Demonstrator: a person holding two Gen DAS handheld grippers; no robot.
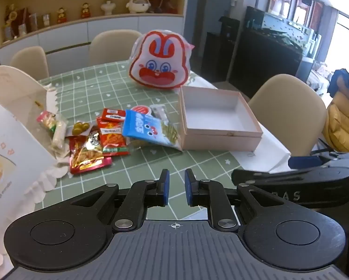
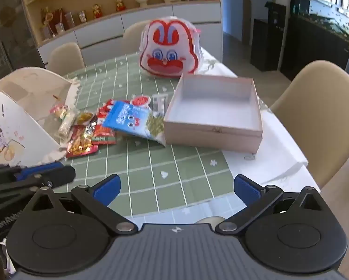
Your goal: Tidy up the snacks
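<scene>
Both grippers hung above the near edge of the green checked tablecloth (image 2: 174, 163), holding nothing. On the left gripper (image 1: 177, 190) the blue pads stood drawn nearly together, a narrow slit between them with only cloth showing through. The right gripper (image 2: 177, 190) had its jaws spread as wide as they go, empty, touching nothing. Ahead on the table lay the snack packets (image 1: 99, 137) in a loose heap, a blue packet (image 1: 148, 129) on top leaning against the left wall of the open pink box (image 1: 221, 135), which was bare inside. Behind the box sat a rabbit-face bag (image 1: 160, 63). A white carton (image 2: 15, 128) stood left of the heap.
</scene>
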